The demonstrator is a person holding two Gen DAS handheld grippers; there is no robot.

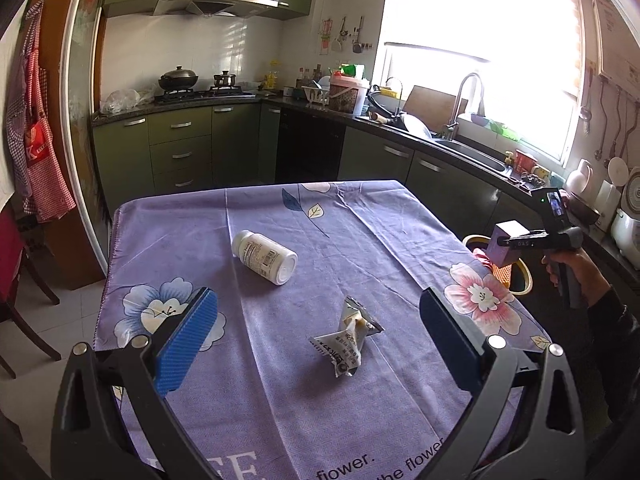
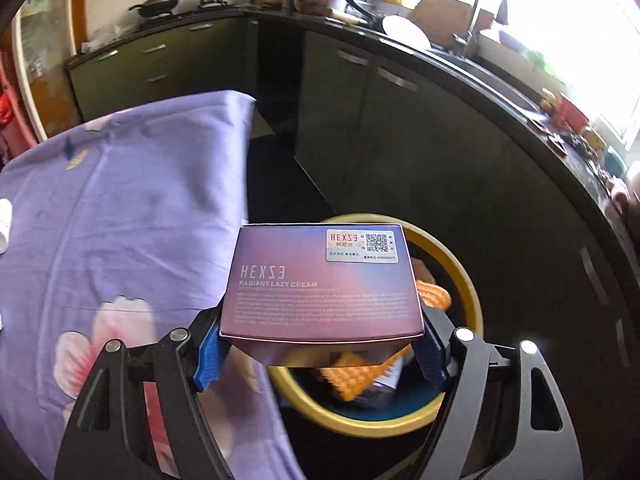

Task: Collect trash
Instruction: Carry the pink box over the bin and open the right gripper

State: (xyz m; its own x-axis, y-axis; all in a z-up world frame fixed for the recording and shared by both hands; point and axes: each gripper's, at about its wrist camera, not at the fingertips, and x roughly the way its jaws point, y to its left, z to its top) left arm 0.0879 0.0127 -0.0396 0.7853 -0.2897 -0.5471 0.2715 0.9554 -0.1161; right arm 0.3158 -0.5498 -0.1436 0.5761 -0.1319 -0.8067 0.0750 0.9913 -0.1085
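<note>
A purple cream box (image 2: 322,284) is clamped between the blue pads of my right gripper (image 2: 320,354), hanging over the yellow-rimmed bin (image 2: 470,296) beside the table. The bin holds an orange wrapper (image 2: 352,376). In the left wrist view the same box (image 1: 506,246) is seen at the far right above the bin (image 1: 524,280), carried by a person's hand (image 1: 568,264). My left gripper (image 1: 318,340) stands open above the table, with a crumpled white wrapper (image 1: 346,340) lying on the cloth between its fingers. A white pill bottle (image 1: 265,257) lies on its side farther back.
The table wears a purple flowered cloth (image 1: 280,400). Green kitchen cabinets (image 1: 180,148), a stove with pots (image 1: 180,80) and a sink (image 1: 472,152) run along the walls. A dark wooden chair (image 1: 20,280) stands at the left.
</note>
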